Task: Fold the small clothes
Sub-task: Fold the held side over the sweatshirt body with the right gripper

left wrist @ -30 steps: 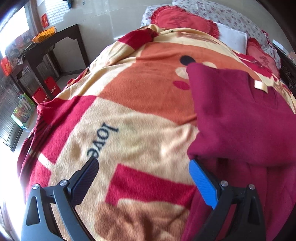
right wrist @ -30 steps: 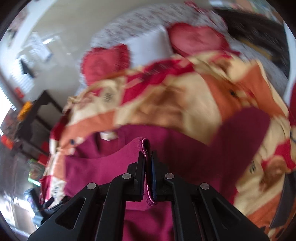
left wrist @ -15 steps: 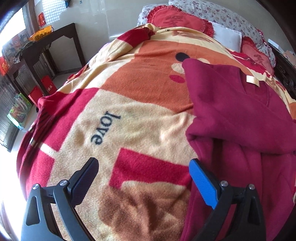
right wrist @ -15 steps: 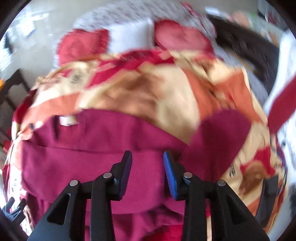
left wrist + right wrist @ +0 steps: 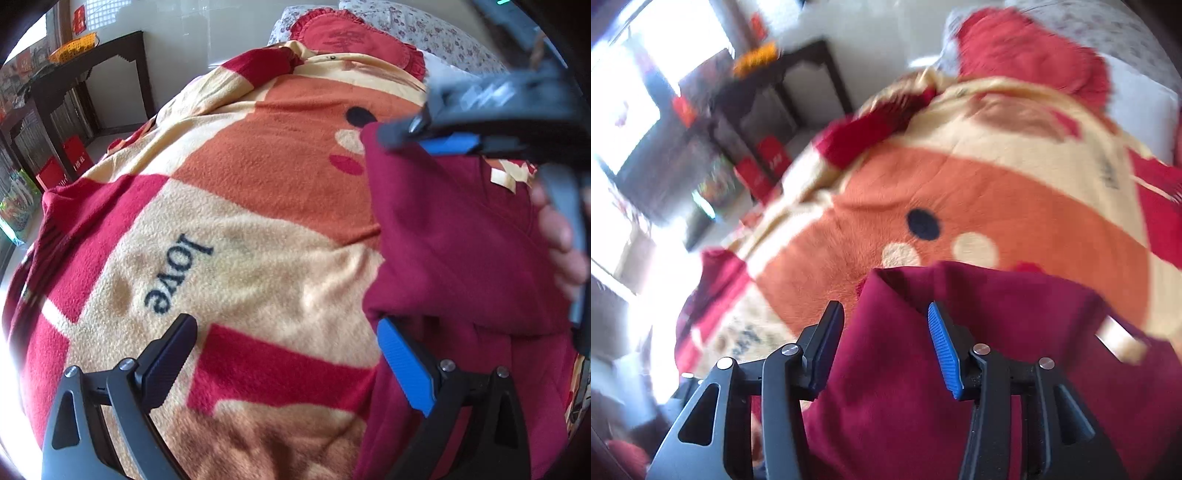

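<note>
A dark red garment (image 5: 454, 236) lies partly folded on a patterned blanket (image 5: 236, 206), at the right of the left wrist view. My left gripper (image 5: 288, 354) is open and empty, low over the blanket, its blue finger beside the garment's lower left fold. My right gripper (image 5: 884, 332) is open above the garment's (image 5: 960, 369) upper left corner, one finger on each side of the folded edge. The right gripper also shows in the left wrist view (image 5: 454, 142), over the garment's top corner.
Red cushions (image 5: 354, 40) and a floral pillow (image 5: 436, 33) lie at the head of the bed. A dark wooden side table (image 5: 74, 85) with a yellow basket stands to the left by the wall. Red bags stand on the floor under it.
My right gripper let go of the garment's edge and opened, then swung left to the garment's upper left corner. My left gripper stayed open and nearly still.
</note>
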`<act>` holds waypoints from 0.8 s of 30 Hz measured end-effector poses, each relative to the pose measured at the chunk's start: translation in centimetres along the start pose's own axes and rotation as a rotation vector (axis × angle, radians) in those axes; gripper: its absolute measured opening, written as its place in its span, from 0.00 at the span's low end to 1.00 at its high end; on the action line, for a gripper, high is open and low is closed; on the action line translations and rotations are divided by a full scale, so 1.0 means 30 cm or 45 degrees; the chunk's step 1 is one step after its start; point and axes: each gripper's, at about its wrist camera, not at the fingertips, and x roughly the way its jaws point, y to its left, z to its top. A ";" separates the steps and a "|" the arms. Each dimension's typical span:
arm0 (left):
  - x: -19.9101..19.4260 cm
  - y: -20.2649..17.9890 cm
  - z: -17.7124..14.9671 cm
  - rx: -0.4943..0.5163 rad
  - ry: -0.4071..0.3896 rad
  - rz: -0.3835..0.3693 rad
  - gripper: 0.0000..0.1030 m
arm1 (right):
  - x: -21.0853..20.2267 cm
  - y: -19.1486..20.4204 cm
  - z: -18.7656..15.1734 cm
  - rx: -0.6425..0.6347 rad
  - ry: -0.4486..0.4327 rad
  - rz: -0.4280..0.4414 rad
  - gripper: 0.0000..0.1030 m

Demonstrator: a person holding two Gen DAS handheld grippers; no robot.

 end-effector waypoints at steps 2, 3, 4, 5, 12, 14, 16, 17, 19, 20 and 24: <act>0.008 0.017 0.001 -0.006 0.007 -0.011 0.97 | 0.070 0.021 0.012 -0.067 0.070 -0.057 0.08; 0.007 0.024 0.000 -0.007 0.004 -0.015 0.96 | 0.088 0.029 0.016 -0.093 0.082 -0.060 0.00; 0.006 0.028 0.000 -0.007 0.002 -0.017 0.96 | 0.087 0.046 0.015 -0.112 0.071 -0.054 0.00; 0.002 0.034 0.000 -0.006 -0.002 -0.018 0.96 | 0.075 0.063 0.015 -0.130 0.037 -0.052 0.00; -0.046 0.092 0.012 -0.049 -0.035 0.027 0.95 | 0.158 0.119 0.042 -0.112 -0.030 -0.047 0.00; -0.062 0.098 0.023 -0.048 -0.050 0.032 0.95 | 0.186 0.111 0.029 -0.086 -0.005 -0.056 0.00; -0.081 0.093 0.036 -0.047 -0.079 0.038 0.95 | 0.148 0.087 0.024 -0.030 -0.014 -0.009 0.04; -0.087 0.086 0.047 -0.043 -0.089 0.036 0.95 | 0.104 0.075 0.015 -0.013 -0.029 0.006 0.05; -0.097 0.064 0.064 -0.036 -0.105 0.022 0.95 | 0.017 0.056 -0.016 -0.005 -0.067 0.007 0.07; -0.100 0.052 0.073 -0.031 -0.116 0.018 0.95 | -0.031 0.046 -0.044 0.001 -0.076 -0.008 0.07; -0.062 -0.012 0.097 0.012 -0.101 0.027 0.95 | -0.120 0.005 -0.169 0.017 -0.060 -0.028 0.07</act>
